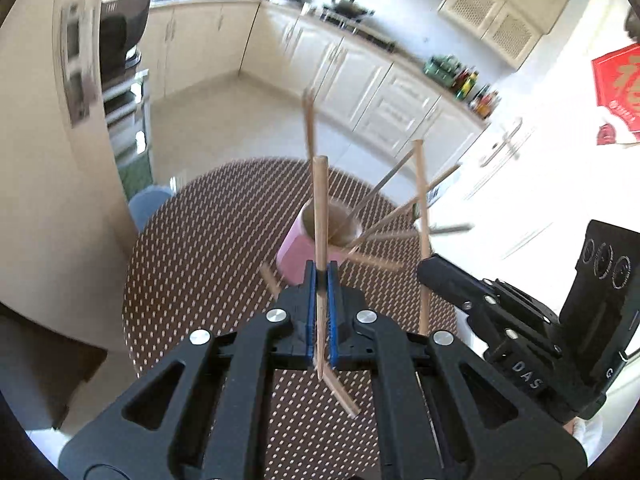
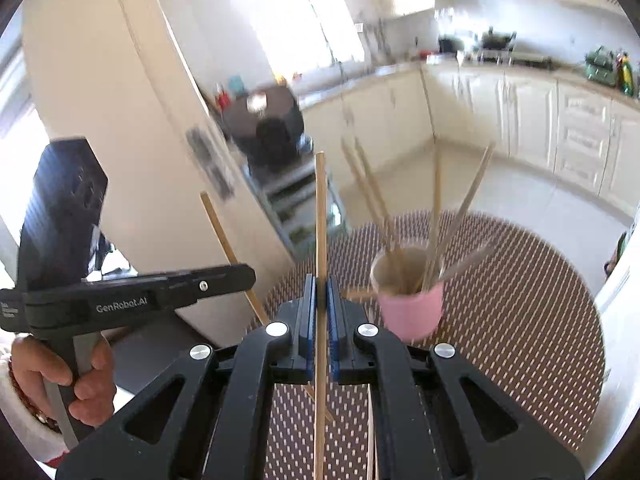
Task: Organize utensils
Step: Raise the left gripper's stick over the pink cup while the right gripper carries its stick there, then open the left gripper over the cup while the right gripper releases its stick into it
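While both pairs of tongs are pressed together, each pinches a single wooden chopstick: the left gripper clamps its left-held chopstick upright between the blue pads, and the right gripper does the same with its right-held chopstick.

Beyond the tips stands the pink cup, upright on the round table with its brown dotted cover, away from the edge. Several loose chopsticks lean fanned out of it.

From the left wrist, the cup sits straight ahead, partly behind the held stick, and the right gripper comes in from the right side with its stick standing up. Only the right wrist view shows the person's hand wrapped round the left gripper's handle, that gripper lying level at the left, its chopstick slanting across it. Only the left wrist view shows a red box at the right edge.
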{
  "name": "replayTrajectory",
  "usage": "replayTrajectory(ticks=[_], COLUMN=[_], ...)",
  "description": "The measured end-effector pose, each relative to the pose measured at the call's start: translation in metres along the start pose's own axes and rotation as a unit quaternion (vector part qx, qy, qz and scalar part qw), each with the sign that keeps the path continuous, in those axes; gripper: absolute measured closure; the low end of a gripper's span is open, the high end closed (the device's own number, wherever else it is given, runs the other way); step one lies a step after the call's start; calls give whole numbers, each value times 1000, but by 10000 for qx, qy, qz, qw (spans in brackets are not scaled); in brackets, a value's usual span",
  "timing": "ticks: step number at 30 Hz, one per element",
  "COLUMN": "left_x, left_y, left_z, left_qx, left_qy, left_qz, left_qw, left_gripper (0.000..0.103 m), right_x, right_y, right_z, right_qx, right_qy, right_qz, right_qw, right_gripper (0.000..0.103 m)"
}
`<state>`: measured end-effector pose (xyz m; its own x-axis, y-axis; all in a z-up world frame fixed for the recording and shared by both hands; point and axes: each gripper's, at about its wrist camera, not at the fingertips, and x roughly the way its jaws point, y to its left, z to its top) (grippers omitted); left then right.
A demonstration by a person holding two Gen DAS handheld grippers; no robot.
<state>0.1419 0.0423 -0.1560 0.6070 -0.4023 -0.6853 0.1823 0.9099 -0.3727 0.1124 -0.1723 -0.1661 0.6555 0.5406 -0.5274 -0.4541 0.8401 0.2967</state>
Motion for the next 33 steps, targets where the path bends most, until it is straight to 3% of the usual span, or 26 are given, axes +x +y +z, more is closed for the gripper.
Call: replayTrajectory(ticks=[6, 12, 20, 26, 33], left_x=[-23, -27, -17, -3, 31], left_y=[-29, -39, -33, -36, -35], left_z=[23, 45, 68, 84, 86], left_qx=[131, 183, 23, 21, 36], left_qy=[-504, -819, -1012, -1157, -990], left_qz=[-101, 101, 509, 603, 720], left_qw=[9986, 9964, 9936, 9915, 9925], left_gripper=[98, 98, 98, 98, 98], right_x=[-41, -59, -37, 2, 36], right_y=[-17, -59, -99, -110, -119], right_z=[24, 45, 63, 71, 78], right_qx=[91, 198, -78, -284, -324], right_qy=[-1047, -1651, -1787, -1895, -1900], right_qz=[-66, -351, -615, 60, 485], right_qw=[9944, 9855, 9820, 9815, 9801], right_gripper=[99, 99, 99, 99, 99])
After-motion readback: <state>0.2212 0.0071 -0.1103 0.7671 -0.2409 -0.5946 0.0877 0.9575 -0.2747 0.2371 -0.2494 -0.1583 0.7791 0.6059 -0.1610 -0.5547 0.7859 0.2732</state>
